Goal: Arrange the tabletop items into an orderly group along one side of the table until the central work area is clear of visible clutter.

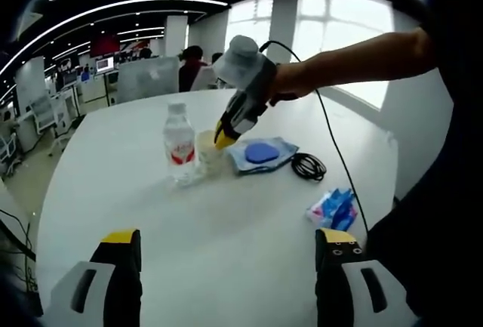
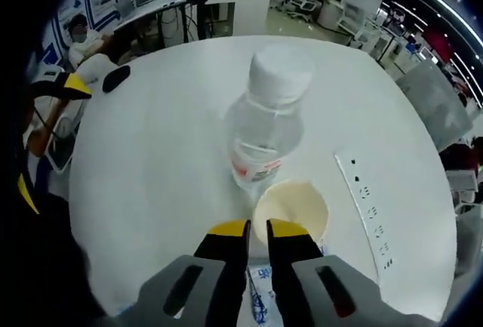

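1. The left gripper (image 1: pixel 226 266) stands wide open and empty over bare counter (image 1: pixel 226 214), likely waiting its turn.
2. The right gripper (image 2: pixel 257 230) is nearly closed at the cup (image 2: pixel 290 208) rim; whether it pinches the rim is unclear.
3. Just beyond the cup, touching it, stands the bottle (image 2: pixel 268 119), so grouping seems underway.
4. Cloth (image 1: pixel 263 153), cable (image 1: pixel 308 166) and packet (image 1: pixel 332 208) lie right of the left jaws; the packet's print is unreadable.

The right hand-held gripper (image 1: pixel 219 140) hides part of the cup (image 1: pixel 207 152), the blue packet's (image 1: pixel 333 208) print is too small to read, and the cloth (image 2: pixel 259 297) lies mostly behind jaws.
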Tool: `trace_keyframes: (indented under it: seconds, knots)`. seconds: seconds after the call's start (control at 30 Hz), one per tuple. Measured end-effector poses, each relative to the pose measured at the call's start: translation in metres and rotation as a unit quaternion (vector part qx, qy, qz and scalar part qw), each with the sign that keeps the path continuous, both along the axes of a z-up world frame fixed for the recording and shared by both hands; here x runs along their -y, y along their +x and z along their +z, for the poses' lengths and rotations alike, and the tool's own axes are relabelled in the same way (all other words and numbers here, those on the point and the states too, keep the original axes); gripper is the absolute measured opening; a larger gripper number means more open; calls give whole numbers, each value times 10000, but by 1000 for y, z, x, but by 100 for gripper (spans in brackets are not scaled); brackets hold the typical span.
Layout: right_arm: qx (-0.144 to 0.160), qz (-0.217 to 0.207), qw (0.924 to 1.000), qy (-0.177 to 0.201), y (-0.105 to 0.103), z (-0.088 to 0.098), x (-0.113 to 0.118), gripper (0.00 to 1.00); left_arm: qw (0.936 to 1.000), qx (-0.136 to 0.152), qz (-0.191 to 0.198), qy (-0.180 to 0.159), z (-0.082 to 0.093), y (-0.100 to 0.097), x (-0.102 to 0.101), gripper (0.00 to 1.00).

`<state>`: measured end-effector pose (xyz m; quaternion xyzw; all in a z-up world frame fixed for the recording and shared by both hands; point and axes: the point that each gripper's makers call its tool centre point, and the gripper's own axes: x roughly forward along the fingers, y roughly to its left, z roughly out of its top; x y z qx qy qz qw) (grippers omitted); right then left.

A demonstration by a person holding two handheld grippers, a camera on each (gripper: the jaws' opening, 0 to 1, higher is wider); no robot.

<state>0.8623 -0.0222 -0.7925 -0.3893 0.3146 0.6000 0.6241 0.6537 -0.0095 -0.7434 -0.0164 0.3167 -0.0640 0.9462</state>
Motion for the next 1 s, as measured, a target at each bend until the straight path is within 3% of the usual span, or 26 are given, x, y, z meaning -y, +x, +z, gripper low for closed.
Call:
trace_keyframes:
  seconds: [0.2, 0.3, 0.37, 0.43, 0.53, 0.7, 1.0]
  knots:
    - [-121, -455, 9980, 417, 3, 19, 11, 15, 9998, 35, -143, 124, 6, 9, 1, 93]
    - [-276, -990, 9909, 865, 3, 32, 24, 19, 9996, 69, -217, 159, 12, 16, 5, 92]
    - [-328, -1096, 9889, 952, 4, 31, 30, 22, 9995, 102, -234, 161, 14, 21, 5, 92]
    - [-261, -1052, 9897, 933, 1, 32, 43, 25, 9995, 134, -236, 158, 16, 25, 5, 92]
    - [39, -1140, 9859, 1222, 5, 41, 56, 31, 9992, 163, -310, 204, 19, 32, 3, 91]
    - [82, -1386, 9794, 1467, 4, 54, 81, 43, 9987, 202, -374, 280, 25, 44, 2, 88]
    - [-272, -2357, 9489, 2081, -2, 72, 131, 62, 9975, 373, -364, 472, 41, 83, -17, 80]
